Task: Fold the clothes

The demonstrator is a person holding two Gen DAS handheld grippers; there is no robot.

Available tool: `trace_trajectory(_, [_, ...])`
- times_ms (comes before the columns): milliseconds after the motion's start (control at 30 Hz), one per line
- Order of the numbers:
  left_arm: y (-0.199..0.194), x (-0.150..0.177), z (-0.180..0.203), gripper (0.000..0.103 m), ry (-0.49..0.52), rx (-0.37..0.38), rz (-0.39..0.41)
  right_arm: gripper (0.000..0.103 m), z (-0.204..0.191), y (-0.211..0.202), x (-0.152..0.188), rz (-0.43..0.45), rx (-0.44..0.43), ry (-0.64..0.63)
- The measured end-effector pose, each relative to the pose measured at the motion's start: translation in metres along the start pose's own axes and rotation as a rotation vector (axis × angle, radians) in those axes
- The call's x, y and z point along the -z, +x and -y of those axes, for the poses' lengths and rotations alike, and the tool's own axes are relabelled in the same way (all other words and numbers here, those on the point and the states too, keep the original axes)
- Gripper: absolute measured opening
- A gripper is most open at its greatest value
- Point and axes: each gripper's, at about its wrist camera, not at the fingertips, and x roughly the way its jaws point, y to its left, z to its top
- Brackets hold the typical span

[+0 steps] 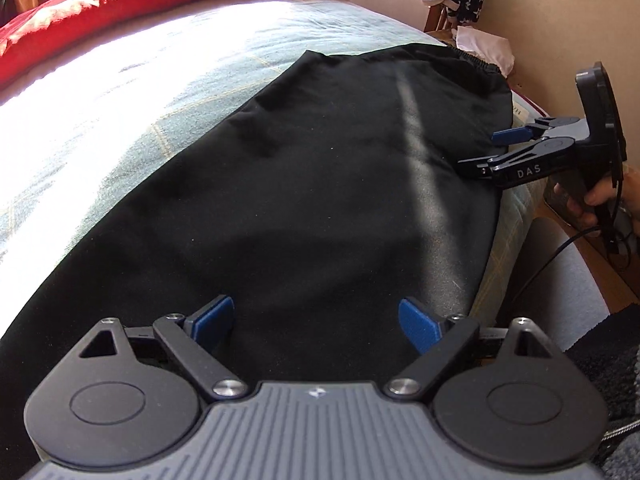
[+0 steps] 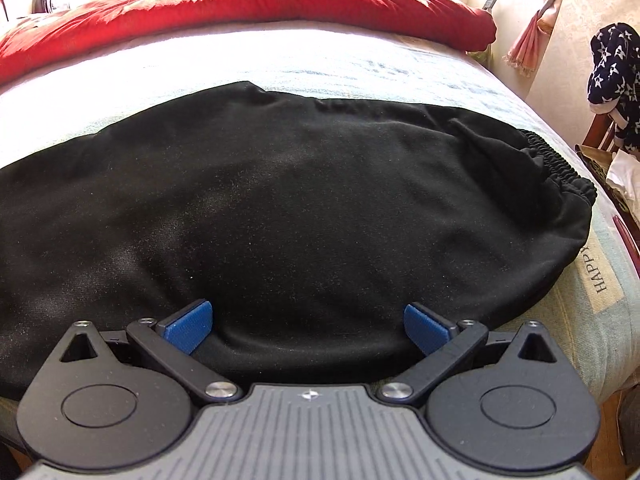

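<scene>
A bed with a pale blue checked cover [image 2: 400,68] fills mid-frame, sunlight bleaching its far half white. A crumpled red quilt [image 2: 248,12] lies across the top. Beige wall [image 1: 540,4] and a pink tied curtain [image 2: 528,36] stand upper right.

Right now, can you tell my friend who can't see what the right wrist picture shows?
Black trousers lie flat on a pale bed, elastic waistband to the right. The right tongs are open over the near edge. A red quilt lies behind.
</scene>
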Motion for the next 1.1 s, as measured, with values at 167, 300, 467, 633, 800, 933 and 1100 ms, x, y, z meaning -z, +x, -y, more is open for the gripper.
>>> trace_trajectory(167, [-0.019, 0.0, -0.015, 0.09, -0.069, -0.028, 0.067, 0.103, -0.022, -0.009, -0.012, 0.038, -0.069, -0.066])
trace_trajectory(300, [-0.02, 0.005, -0.028, 0.09, -0.125, -0.085, 0.072, 0.103, -0.046, -0.015, -0.022, 0.07, -0.151, -0.142])
trace_trajectory(467, [-0.016, 0.019, -0.038, 0.09, -0.188, -0.116, 0.055, 0.103, -0.07, 0.011, -0.012, -0.005, -0.166, -0.226])
trace_trajectory(633, [-0.029, 0.027, -0.049, 0.09, -0.255, -0.138, 0.077, 0.103, -0.065, 0.016, -0.01, -0.016, -0.191, -0.204])
trace_trajectory(800, [-0.038, 0.047, -0.06, 0.09, -0.338, -0.159, 0.074, 0.103, -0.067, 0.017, -0.008, -0.018, -0.182, -0.211])
trace_trajectory(933, [-0.047, 0.046, -0.063, 0.09, -0.364, -0.18, 0.107, 0.103, -0.066, 0.017, -0.008, -0.023, -0.181, -0.212])
trace_trajectory(1100, [-0.046, 0.051, -0.073, 0.09, -0.431, -0.201, 0.112, 0.103, -0.066, 0.015, -0.012, -0.047, -0.176, -0.213])
